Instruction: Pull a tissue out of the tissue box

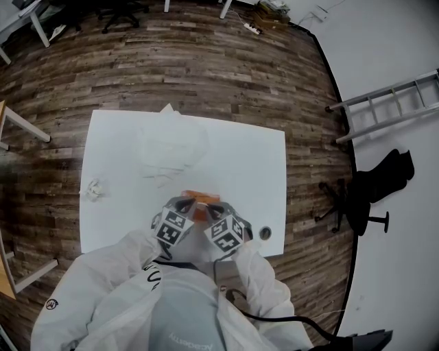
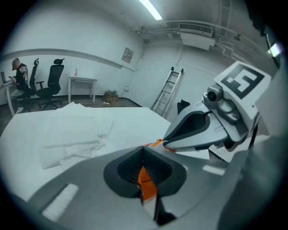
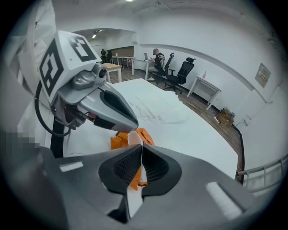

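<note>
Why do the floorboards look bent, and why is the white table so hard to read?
Head view: the wide lens bows the floorboards and the table edges, and the white tissues nearly vanish against its bright top. Left gripper view: dark rounded corners, a glaring ceiling light strip. Right gripper view: the same round dark frame; the blocky patch at left was added afterwards.

Wood-plank floor w/ white table in the middle. Ladder leaned on white wall at right, black chair nr it. Far side had 2 office chairs & small desk. Ceiling strip light was on.
</note>
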`<action>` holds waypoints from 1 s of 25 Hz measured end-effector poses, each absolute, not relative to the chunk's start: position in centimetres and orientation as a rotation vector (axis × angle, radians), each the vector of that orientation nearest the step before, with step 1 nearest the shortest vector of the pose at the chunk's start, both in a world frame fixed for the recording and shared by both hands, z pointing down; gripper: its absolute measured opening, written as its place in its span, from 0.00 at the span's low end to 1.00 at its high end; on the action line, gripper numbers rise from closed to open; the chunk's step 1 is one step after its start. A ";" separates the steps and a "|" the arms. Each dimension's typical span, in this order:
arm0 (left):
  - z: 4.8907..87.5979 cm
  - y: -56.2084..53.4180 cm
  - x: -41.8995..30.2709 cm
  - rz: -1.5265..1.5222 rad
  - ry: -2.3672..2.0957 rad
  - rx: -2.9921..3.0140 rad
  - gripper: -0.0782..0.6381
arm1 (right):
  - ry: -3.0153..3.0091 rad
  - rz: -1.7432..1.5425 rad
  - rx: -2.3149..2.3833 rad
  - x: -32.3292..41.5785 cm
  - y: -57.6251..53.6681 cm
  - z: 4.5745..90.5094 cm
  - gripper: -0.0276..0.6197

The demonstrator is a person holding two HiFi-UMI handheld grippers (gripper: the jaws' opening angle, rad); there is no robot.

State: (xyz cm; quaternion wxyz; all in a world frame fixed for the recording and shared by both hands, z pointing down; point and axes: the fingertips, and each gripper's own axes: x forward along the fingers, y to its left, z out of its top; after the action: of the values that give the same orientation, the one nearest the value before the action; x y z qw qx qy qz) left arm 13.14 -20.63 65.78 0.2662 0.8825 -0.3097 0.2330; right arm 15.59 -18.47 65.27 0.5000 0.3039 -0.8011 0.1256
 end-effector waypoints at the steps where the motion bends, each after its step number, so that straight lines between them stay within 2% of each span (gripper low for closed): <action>1: 65.8 -20.1 13.3 0.639 -0.817 2.388 0.11 | -1.938 0.304 0.735 15.6 -18.5 65.3 0.05; 13: 68.7 -15.9 14.9 0.802 -0.673 2.372 0.11 | -1.952 0.326 0.750 15.6 -18.5 65.0 0.05; 25: 70.5 -16.1 16.6 0.783 -0.657 2.319 0.11 | -2.005 0.389 0.763 15.0 -17.9 64.2 0.05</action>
State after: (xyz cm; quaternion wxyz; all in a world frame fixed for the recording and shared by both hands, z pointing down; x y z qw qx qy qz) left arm 16.64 -16.14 70.46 0.2989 0.8732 -0.2474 0.2949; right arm 14.98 -17.94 64.19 0.4623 0.3101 -0.8155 0.1581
